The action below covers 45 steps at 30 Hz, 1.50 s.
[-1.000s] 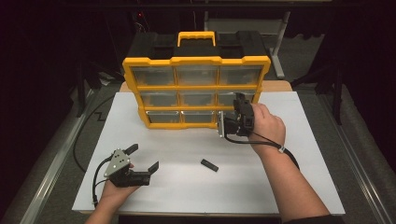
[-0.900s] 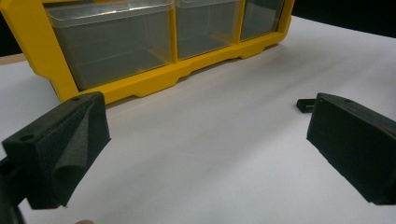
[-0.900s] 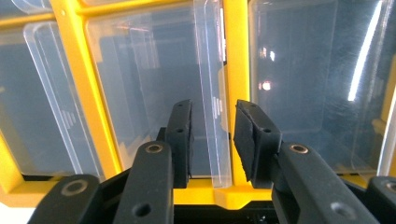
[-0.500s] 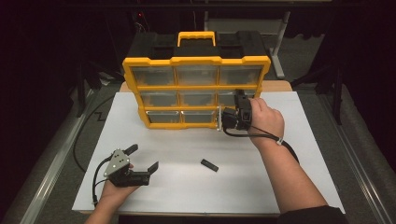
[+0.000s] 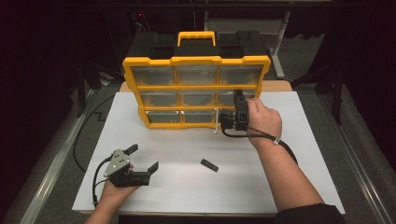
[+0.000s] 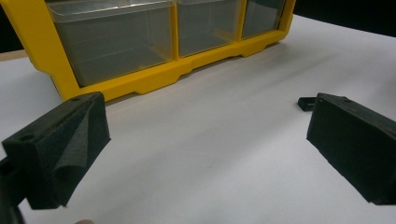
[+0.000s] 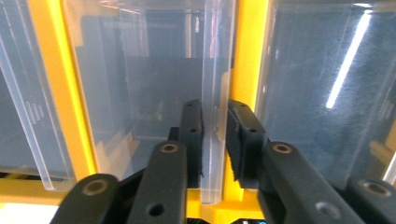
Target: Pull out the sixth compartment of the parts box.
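A yellow organizer with clear drawers stands at the back of the white table. My right gripper is turned on its side at the bottom right drawer. In the right gripper view its jaws flank the drawer's clear front lip. They have just been closing. The left pad lies against the lip, and a thin gap shows at the right pad. My left gripper rests open near the table's front left, nothing between its fingers. A small black piece lies on the table between the hands.
The organizer's yellow base stands ahead of the left gripper, with the small black piece off to its right. Each gripper trails a black cable. The white tabletop ends at a front edge by the person's arms. The surroundings are dark.
The right hand has edged a little closer to the organizer's bottom right drawer. The left hand and the small black piece have stayed where they were.
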Available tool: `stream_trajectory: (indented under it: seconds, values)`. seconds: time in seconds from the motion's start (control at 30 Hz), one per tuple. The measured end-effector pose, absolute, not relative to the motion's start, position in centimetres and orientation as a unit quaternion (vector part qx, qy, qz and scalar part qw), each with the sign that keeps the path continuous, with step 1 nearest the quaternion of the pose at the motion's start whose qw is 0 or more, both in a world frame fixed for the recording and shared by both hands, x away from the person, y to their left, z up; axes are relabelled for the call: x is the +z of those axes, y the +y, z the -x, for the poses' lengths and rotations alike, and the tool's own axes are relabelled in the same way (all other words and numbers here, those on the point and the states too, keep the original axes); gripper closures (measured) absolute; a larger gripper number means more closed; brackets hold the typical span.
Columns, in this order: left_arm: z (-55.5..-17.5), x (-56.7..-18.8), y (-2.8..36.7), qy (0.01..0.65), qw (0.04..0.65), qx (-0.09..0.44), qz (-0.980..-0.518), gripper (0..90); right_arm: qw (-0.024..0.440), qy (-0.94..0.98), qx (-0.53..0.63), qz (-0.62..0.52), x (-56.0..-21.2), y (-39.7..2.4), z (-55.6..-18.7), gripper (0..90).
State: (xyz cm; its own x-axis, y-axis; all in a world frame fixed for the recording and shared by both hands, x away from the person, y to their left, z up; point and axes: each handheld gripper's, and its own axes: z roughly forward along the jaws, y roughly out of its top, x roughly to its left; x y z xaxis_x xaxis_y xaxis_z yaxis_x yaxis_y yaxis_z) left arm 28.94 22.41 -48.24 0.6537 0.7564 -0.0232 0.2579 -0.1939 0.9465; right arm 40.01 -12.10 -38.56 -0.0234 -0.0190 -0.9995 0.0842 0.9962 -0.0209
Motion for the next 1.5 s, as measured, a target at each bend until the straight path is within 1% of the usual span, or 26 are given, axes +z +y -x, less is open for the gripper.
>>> stream_trajectory:
  seconds: [0.4, 1.5]
  values:
    - [-29.0, -48.4, 22.4, 0.345, 0.532, 0.229, -0.738, 0.3, 0.692, 0.721, -0.035, -0.019, -38.3, -12.2, -39.4, 79.2]
    - [-29.0, -48.5, 22.3, 0.345, 0.530, 0.229, -0.740, 0.3, 0.696, 0.718, -0.018, -0.002, -38.3, -13.0, -33.2, 79.6]
